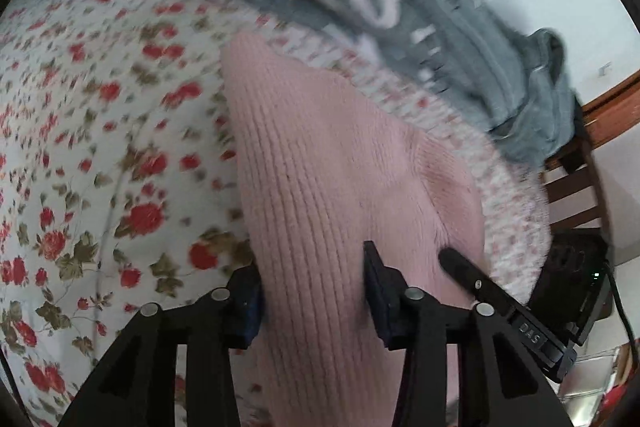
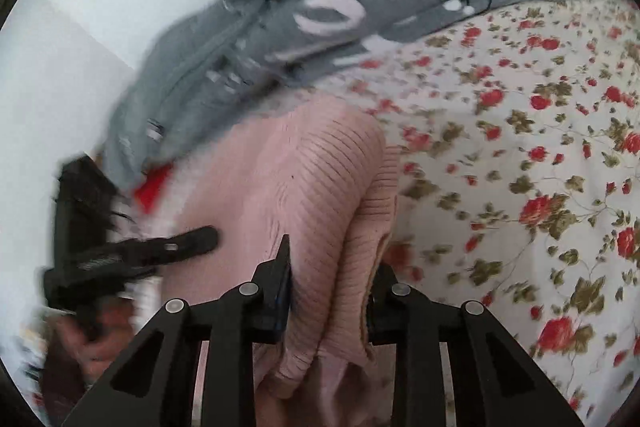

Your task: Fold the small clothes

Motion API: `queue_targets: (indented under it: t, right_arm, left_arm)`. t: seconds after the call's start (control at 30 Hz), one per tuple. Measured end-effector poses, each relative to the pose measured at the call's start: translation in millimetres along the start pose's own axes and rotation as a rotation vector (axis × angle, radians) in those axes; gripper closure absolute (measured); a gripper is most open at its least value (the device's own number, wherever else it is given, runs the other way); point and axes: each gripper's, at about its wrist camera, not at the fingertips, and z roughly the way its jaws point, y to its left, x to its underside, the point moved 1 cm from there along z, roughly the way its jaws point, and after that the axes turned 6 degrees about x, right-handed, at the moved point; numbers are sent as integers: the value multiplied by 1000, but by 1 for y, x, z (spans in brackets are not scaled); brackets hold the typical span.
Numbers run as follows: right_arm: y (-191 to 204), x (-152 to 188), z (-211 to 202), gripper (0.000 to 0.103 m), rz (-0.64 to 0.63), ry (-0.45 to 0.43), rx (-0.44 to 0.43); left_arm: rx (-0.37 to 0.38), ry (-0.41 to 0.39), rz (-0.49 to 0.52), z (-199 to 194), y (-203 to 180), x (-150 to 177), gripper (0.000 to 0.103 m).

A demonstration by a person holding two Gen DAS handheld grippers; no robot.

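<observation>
Pink ribbed knit garment (image 1: 340, 179) draped over the floral bedsheet (image 1: 100, 147), lifted at its near edge and bunched into folds; caught on both sides at once; left gripper (image 1: 312, 291) partly closed with the knit filling the gap between its pads, right gripper (image 2: 328, 291) narrower, pinching a thick roll of the same cloth (image 2: 340, 227); each tool also seen from the other's camera, pressed against the pink fabric beside its partner. Both views blurred, so exact pad contact on the left hard to confirm, though cloth plainly sat between the jaws.

Beyond the knit, a grey printed quilt (image 1: 420, 7) heaped along the far edge of the bed; past that a pale wall and a wooden chair frame (image 1: 580, 187) at the bedside.

Judged as the carrying stroke of a fold: edge gripped and raised, not yet laid down. Next move likely needing both grips held level and brought across together, then lowered onto the rest of the garment before release; uneven travel or an early let-go likely to leave the fold skewed or rumpled.
</observation>
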Motion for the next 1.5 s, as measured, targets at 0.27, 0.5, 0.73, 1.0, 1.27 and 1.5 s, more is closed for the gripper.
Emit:
queue_targets:
  t: [0.27,0.5,0.73,1.0,1.27,1.5]
  right_arm:
    - [0,5,-38,56,-114,-84,189]
    - [50,26,-77,56,-266,-279,143]
    - [42,63,-27,91,-334,-243,345]
    - [35,80,-26,92,-366,-287,420]
    - [28,91,-30,91,-355,-284,423]
    - [21,90,-32,90,-331,-275,371]
  left_arm:
    - [-22,-70,77,-14,12,14,37]
    - [-79,-149,94,-51,1,30,36]
    - [-127,-293,220,-68,-18,75,36]
    - [-138,-271,286,-27,-27,114,37]
    - [-72,-270,212,-32,-13,121,35]
    - [-85,-307,207,-57,-14,122,36]
